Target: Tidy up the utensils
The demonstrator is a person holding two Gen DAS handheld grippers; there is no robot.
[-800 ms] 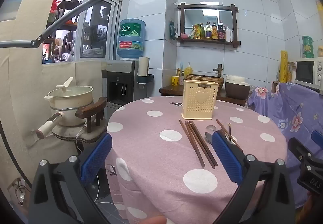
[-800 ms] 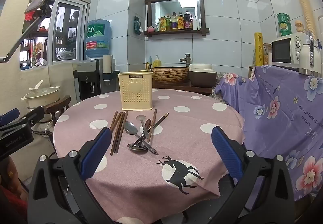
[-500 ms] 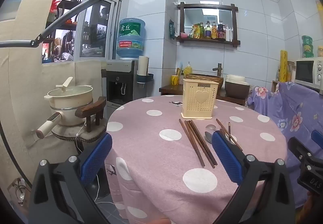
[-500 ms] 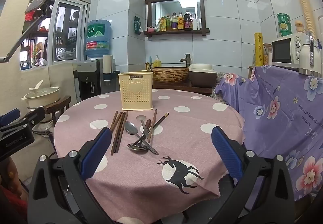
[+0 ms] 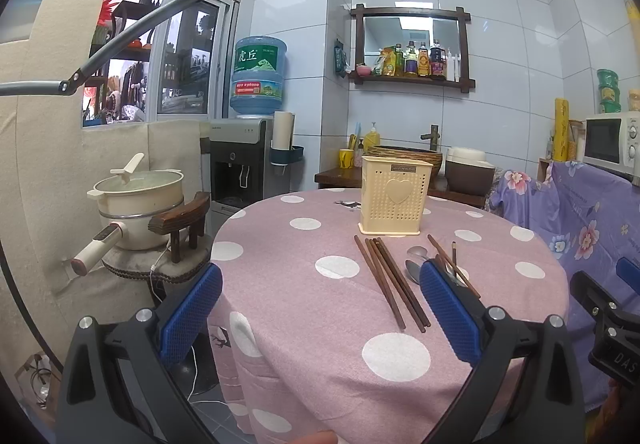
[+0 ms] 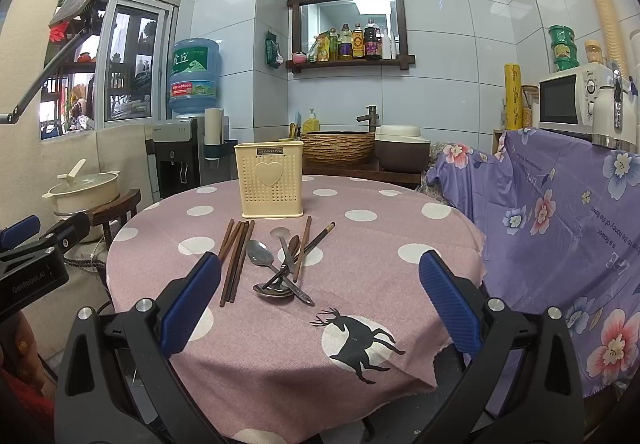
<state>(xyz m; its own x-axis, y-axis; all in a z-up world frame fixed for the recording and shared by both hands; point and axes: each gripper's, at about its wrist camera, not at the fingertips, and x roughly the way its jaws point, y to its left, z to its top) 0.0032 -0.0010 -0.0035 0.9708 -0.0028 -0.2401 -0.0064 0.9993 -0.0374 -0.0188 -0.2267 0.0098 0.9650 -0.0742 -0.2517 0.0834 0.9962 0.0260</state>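
While both grippers hover spread and empty, nothing's sorted yet.
Chopsticks (image 6: 236, 256) lie lengthwise toward the utensil holder (image 6: 270, 179), nearer the right gripper (image 6: 320, 300) than the left gripper (image 5: 316, 308).

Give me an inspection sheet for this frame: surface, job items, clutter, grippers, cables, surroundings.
Surface: round table under pink polka-dot cloth.
Job's things: cream utensil holder upright; brown chopsticks bundled flat in front; spoons and two loose chopsticks crossed in a pile beside them.
Clutter: nothing seen.
Grippers: left gripper and right gripper, jaws wide open, empty, short of the utensils.
Cables: white cord hangs beside the pot stand.
Surroundings: pot, water dispenser, microwave, wall shelf.
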